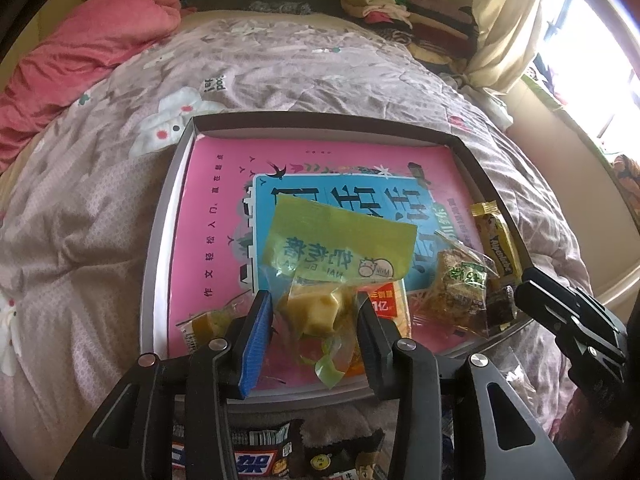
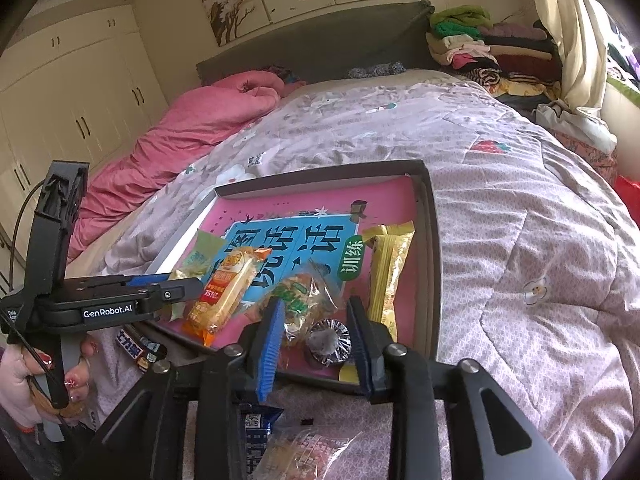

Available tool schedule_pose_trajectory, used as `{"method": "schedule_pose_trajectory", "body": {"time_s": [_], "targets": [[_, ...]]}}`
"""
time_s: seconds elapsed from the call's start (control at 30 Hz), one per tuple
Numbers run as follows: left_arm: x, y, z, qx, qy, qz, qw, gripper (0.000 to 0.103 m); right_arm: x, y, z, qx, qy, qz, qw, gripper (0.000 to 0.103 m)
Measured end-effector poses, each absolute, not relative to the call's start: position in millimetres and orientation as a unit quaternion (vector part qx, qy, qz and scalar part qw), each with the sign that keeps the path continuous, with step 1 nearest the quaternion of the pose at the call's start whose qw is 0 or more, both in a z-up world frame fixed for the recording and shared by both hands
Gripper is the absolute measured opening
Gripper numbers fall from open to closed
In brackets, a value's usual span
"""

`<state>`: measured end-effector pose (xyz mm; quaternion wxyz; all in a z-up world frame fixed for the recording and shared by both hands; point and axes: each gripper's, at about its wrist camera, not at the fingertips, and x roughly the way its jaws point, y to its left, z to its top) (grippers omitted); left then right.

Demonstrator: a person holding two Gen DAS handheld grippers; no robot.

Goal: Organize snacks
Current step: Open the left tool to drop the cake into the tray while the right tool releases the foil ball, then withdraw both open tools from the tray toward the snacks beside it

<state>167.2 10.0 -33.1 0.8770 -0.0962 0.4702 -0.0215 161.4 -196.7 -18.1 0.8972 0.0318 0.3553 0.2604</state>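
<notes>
A shallow grey box (image 1: 160, 216) (image 2: 434, 248) lined with a pink book cover lies on the bed and holds several snacks. My left gripper (image 1: 316, 320) has its jaws apart around a green-topped bag of yellow milk candy (image 1: 320, 308), which rests over an orange-wrapped cake (image 2: 224, 292); whether the pads touch the bag is unclear. My right gripper (image 2: 316, 328) is open over the box's near edge, above a foil-wrapped dark sweet (image 2: 328, 340) and a clear-wrapped grain bar (image 2: 300, 296) (image 1: 456, 292). A yellow chocolate bar (image 2: 386, 276) (image 1: 496, 248) lies along the box's right wall.
More wrapped snacks lie on the quilt in front of the box (image 1: 256, 460) (image 2: 288, 452). A small yellow-wrapped snack (image 1: 208, 324) sits at the box's near left. A pink duvet (image 2: 192, 132) lies far left, folded clothes (image 2: 480, 48) at the back right.
</notes>
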Motion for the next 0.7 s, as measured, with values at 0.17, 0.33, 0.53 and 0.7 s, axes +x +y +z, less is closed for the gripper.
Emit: {"method": "schedule_pose_trajectory", "body": {"time_s": [0.17,0.33,0.53,0.7], "targets": [[164,13,-26,-0.108,0.460,-0.026,0.881,0.052,162,-201,-15,0.042,0.348,0.257,0.901,0.037],[161,14,-21,-0.109,0.455,-0.027,0.883,0.052,163,-205,-14,0.048,0.348,0.252,0.902,0.040],[152,14,-8,-0.106,0.446,-0.025,0.889,0.057,159,-208,-8,0.054,0.331,0.249,0.909,0.047],[146,15,3,-0.104,0.435,-0.023,0.894,0.057,156,-214,-1,0.070,0.315,0.251,0.912,0.050]]}}
